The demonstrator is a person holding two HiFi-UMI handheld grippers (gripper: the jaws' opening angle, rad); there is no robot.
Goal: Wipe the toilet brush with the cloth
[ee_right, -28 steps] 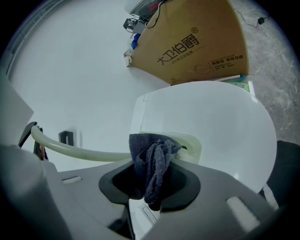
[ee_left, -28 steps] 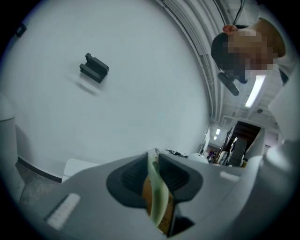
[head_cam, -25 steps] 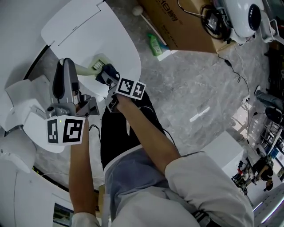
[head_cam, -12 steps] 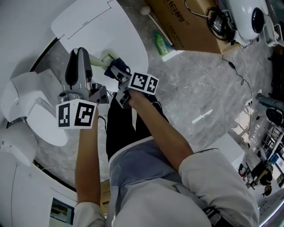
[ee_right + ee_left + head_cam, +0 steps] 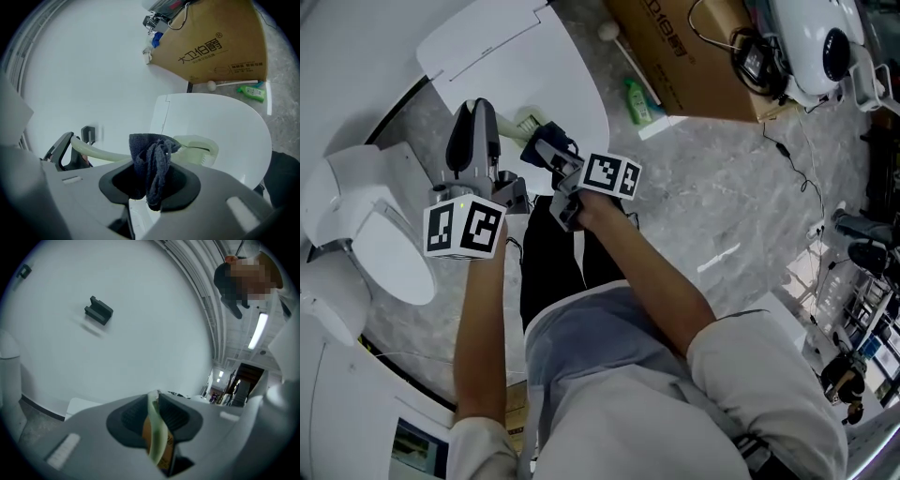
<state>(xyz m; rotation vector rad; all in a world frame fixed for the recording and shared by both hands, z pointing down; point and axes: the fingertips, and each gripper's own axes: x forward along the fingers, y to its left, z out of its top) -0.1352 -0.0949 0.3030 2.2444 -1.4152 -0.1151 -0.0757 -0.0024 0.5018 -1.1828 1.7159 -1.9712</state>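
Note:
A pale green toilet brush (image 5: 526, 122) is held over the white toilet lid (image 5: 534, 66). My left gripper (image 5: 484, 116) is shut on its handle (image 5: 157, 430), which stands edge-on between the jaws in the left gripper view. My right gripper (image 5: 547, 142) is shut on a dark grey cloth (image 5: 151, 166), bunched between the jaws. In the right gripper view the cloth sits in front of the brush's neck, with the brush head (image 5: 199, 149) to its right. The curved handle (image 5: 96, 152) runs left to my left gripper (image 5: 60, 153). Whether cloth and brush touch is unclear.
A toilet bowl (image 5: 356, 239) stands at the left. A cardboard box (image 5: 694, 56), a green bottle (image 5: 639, 99) and a white stick with a ball end (image 5: 622, 39) lie on the grey floor beyond the lid. A black bracket (image 5: 99, 311) is on the white wall.
Both grippers have drifted a little up and to the right in the head view, carrying brush and cloth together. The cloth stays beside the brush head.

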